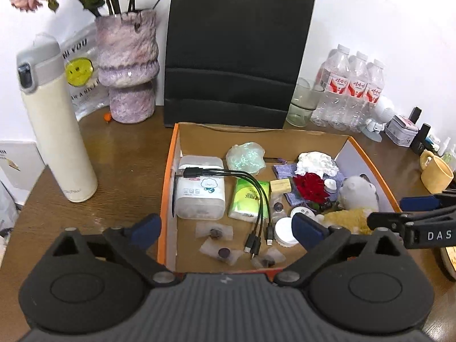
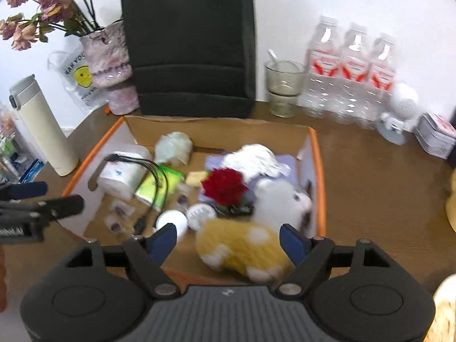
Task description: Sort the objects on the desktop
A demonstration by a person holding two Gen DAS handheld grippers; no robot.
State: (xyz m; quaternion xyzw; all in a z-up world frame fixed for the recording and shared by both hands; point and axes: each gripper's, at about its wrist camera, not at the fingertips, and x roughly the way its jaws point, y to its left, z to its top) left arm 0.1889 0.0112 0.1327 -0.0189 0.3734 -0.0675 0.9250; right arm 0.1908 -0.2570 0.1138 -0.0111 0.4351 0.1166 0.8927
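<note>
An orange-rimmed cardboard box (image 1: 168,171) holds a black multi-head cable (image 1: 256,196), a white plastic case (image 1: 199,196), a green tissue pack (image 1: 246,196), a red rose (image 1: 309,186) and a grey-white plush (image 1: 357,193). My left gripper (image 1: 226,226) stands open above the box's front, and the cable's plugs lie below its jaws. My right gripper (image 2: 228,239) is open over the box's near right corner. A yellow spotted plush (image 2: 242,248) lies between its fingers, with a gap at the left pad. The rose (image 2: 225,186) sits just beyond it. Each gripper shows at the edge of the other's view.
A black paper bag (image 1: 236,57) stands behind the box. A cream flask (image 1: 57,131) and a flower vase (image 1: 128,68) are to the left. A glass (image 1: 303,102), three water bottles (image 1: 353,91), a tin (image 1: 400,128) and a yellow mug (image 1: 436,172) are to the right.
</note>
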